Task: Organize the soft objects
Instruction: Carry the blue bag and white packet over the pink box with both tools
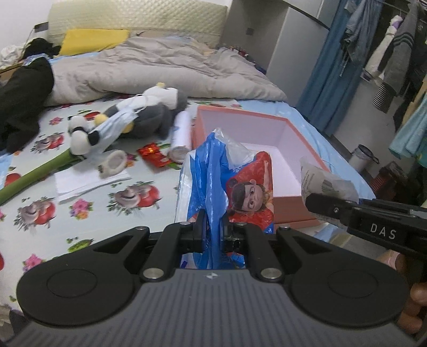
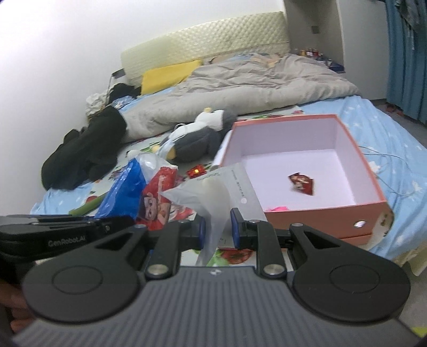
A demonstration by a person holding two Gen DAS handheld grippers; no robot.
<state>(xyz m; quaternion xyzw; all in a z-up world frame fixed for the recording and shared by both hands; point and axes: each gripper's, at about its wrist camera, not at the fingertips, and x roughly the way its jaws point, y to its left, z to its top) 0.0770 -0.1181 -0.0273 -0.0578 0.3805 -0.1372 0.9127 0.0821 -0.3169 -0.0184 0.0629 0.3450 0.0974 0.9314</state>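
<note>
Over near edge of bed (image 1: 32, 192): left gripper (image 1: 212, 231) clamped on blue-red plastic bag (image 1: 213, 173), right gripper (image 2: 217, 229) pinching clear pouch (image 2: 210, 192). Pink box (image 2: 347, 208) just right. Risk imo: slick film slips out, lands short of box.

**A lived-in home bedroom**

A bed (image 1: 80, 192) is filling the room, its padded headboard (image 1: 133, 21) standing against the wall. A rumpled grey duvet (image 1: 160, 69) and a yellow pillow (image 1: 93, 40) are lying on the printed sheet, while clothes (image 1: 387, 53) are hanging beside a blue curtain (image 1: 328, 80).
</note>
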